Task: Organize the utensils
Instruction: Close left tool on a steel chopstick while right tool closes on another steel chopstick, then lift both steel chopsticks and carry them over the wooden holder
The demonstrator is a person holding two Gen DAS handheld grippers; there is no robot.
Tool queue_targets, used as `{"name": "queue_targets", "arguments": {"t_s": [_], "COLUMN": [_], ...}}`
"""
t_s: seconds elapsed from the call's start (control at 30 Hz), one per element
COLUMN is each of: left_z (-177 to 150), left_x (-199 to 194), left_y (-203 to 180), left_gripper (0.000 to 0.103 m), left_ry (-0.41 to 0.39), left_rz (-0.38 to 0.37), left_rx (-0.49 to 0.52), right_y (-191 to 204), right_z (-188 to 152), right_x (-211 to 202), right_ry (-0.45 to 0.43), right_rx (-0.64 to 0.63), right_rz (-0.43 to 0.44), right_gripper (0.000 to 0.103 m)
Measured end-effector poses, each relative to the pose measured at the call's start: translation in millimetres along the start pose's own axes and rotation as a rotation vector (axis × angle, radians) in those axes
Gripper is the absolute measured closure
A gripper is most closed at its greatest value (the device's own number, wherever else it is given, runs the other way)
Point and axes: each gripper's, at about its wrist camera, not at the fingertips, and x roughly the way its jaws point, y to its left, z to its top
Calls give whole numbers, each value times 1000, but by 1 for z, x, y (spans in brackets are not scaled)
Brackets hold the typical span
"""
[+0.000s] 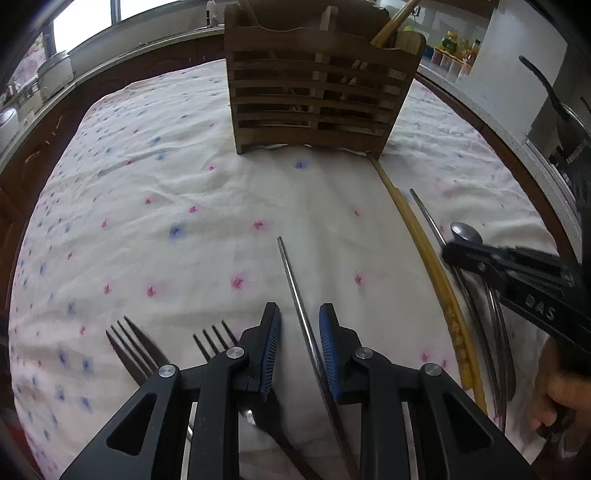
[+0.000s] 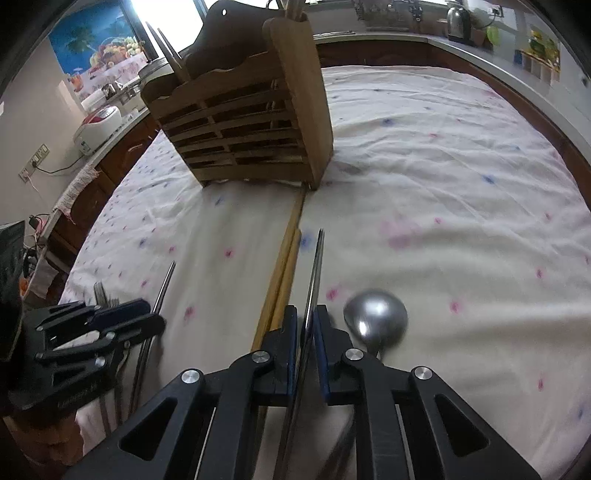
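Note:
A slatted wooden utensil holder (image 1: 317, 99) stands at the far side of the floral cloth; it also shows in the right wrist view (image 2: 251, 125). My left gripper (image 1: 300, 332) is open, its jaws on either side of a metal chopstick (image 1: 295, 288) that lies on the cloth. Two forks (image 1: 129, 347) lie to its left. My right gripper (image 2: 306, 332) is closed around metal chopsticks (image 2: 317, 266), low over the cloth. A metal spoon (image 2: 375, 317) lies just right of it. Wooden chopsticks (image 2: 284, 273) lie to its left, reaching the holder's corner.
The floral cloth (image 1: 184, 192) covers the round table. Kitchen counters with a rice cooker (image 2: 99, 125), a kettle (image 2: 458, 22) and jars ring the table. Wooden utensils stand in the holder. My left gripper shows in the right wrist view (image 2: 96, 332).

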Motion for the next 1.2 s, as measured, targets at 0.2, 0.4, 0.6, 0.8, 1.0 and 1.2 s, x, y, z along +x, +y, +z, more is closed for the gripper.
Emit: {"name": "queue_targets", "arguments": {"t_s": [0.2, 0.4, 0.6, 0.8, 1.0, 1.2], "left_z": [8, 7, -1, -12, -25, -40], "left_x": [6, 6, -14, -57, -107, -149], "left_y": [-4, -11, -2, 4, 12, 22], "left_gripper": [85, 99, 100, 100, 100, 100], "left_ry": [8, 4, -25, -105, -195, -254], "left_rz": [11, 14, -40, -106, -155, -200], "left_rx": [12, 19, -31, -58, -65, -77], "right_y": [3, 4, 0, 4, 11, 16], "right_z": [7, 2, -5, -11, -17, -23], "right_x": [6, 2, -28, -67, -105, -142], "right_ry": [4, -11, -65, -136, -209, -293], "right_rx": [-20, -21, 22, 29, 15, 9], "right_rz": [-19, -9, 59, 92, 111, 128], "right_gripper": [93, 97, 97, 98, 98, 98]}}
